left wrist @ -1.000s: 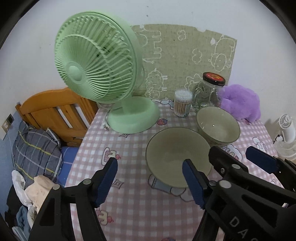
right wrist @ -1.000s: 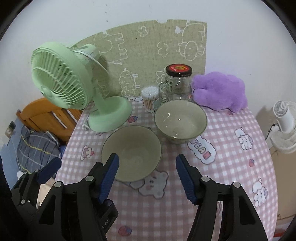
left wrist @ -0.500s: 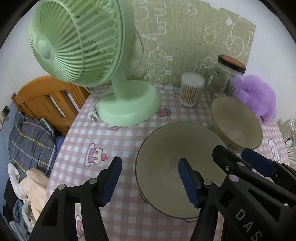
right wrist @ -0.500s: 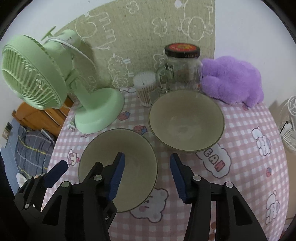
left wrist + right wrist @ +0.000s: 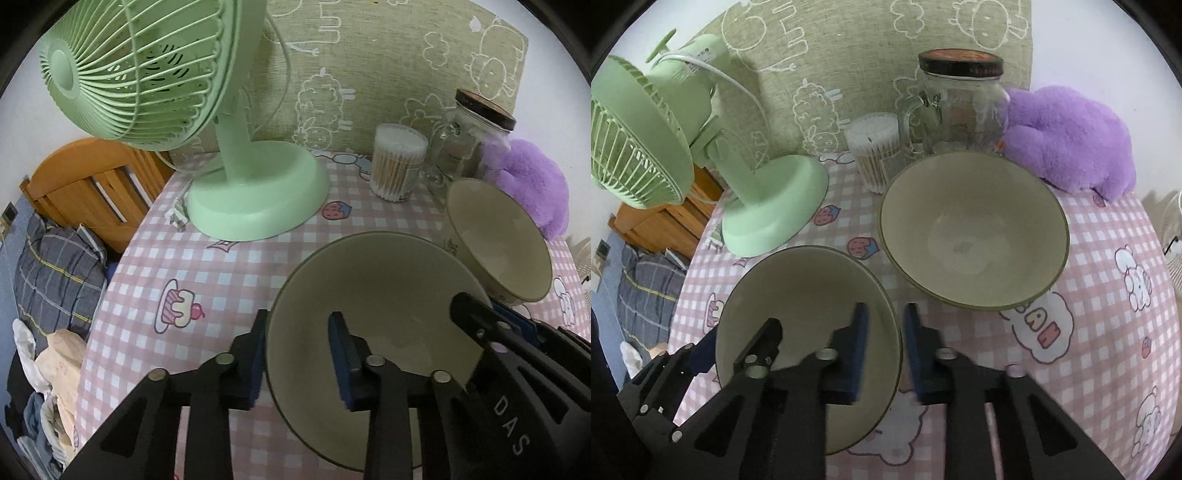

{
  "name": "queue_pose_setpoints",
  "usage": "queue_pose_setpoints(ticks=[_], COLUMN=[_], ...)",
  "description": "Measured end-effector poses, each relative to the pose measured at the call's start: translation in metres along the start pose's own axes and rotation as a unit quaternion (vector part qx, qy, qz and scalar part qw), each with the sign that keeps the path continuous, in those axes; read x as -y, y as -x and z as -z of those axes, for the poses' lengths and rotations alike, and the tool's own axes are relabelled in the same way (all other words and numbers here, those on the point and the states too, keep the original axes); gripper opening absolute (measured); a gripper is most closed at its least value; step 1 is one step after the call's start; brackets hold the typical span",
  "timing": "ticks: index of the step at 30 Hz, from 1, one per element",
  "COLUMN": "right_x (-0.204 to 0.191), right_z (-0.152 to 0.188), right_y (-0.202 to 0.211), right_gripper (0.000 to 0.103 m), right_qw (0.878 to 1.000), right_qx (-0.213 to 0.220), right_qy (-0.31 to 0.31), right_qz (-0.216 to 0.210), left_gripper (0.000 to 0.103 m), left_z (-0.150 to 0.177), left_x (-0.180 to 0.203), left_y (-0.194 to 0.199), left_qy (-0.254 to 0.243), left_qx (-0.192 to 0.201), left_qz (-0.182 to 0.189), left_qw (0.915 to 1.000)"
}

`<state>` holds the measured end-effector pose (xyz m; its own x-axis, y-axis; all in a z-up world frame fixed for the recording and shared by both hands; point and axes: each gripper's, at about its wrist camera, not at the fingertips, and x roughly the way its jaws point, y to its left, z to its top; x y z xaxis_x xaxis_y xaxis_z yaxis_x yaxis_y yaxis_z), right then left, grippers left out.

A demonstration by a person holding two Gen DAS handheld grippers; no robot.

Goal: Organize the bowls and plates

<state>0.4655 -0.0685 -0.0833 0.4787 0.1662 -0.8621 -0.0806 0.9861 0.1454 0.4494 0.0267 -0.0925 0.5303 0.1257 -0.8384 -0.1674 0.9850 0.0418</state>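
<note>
Nearest the cameras, both black hand-held grippers with blue pads straddle the rim of one wide, shallow, cream-glazed bowl [image 5: 388, 295] with a dark green edge. The left gripper [image 5: 299, 354] takes the bowl's left rim, one pad outside the wall, one inside; its jaws are closing, and the inner pad stands clear of the wall. The right gripper [image 5: 884, 354] has clamped the right rim of the same bowl, jaws nearly together with the wall between the pads. The bowl rests on the pink-and-white checked tablecloth [image 5: 1108, 295] with cartoon prints.

Just beyond and to the right sits a second, deeper cream bowl [image 5: 973, 229], close to the first; contact cannot be confirmed.

Further back: a pale green desk fan [image 5: 236, 177] at left, a clear tub of cotton swabs [image 5: 399, 162], a glass handled jar with a dark lid [image 5: 956, 103], and a purple plush toy [image 5: 1071, 140] against a green printed mat [image 5: 369, 66] on the wall.
</note>
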Motion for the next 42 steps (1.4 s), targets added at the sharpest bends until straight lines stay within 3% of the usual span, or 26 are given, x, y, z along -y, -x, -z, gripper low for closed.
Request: queue_pose_setpoints(ticks=[13, 30, 37, 42], right_x=[-0.002, 0.010, 0.011, 0.008], right_z=[0.013, 0.072, 0.093, 0.098], right_y=[0.016, 0.070, 0.069, 0.068], right_gripper=[0.016, 0.016, 0.016, 0.020], right_qw=[1.000, 0.999, 0.997, 0.996], right_qx=[-0.009, -0.034, -0.047, -0.041], right_qy=[0.014, -0.014, -0.028, -0.038], right_qz=[0.010, 0.023, 0.049, 0.073], left_gripper=[0.022, 0.022, 0.022, 0.023], left_z=[0.015, 0.068, 0.087, 0.090], left_x=[-0.007, -0.005, -0.009, -0.008], left_y=[0.013, 0.063, 0.060, 0.064], left_qy=[-0.001, -0.018, -0.023, -0.039], left_qx=[-0.027, -0.041, -0.068, -0.052], left_qz=[-0.004, 0.016, 0.037, 0.054], left_qw=[0.9996, 0.9989, 0.9968, 0.9964])
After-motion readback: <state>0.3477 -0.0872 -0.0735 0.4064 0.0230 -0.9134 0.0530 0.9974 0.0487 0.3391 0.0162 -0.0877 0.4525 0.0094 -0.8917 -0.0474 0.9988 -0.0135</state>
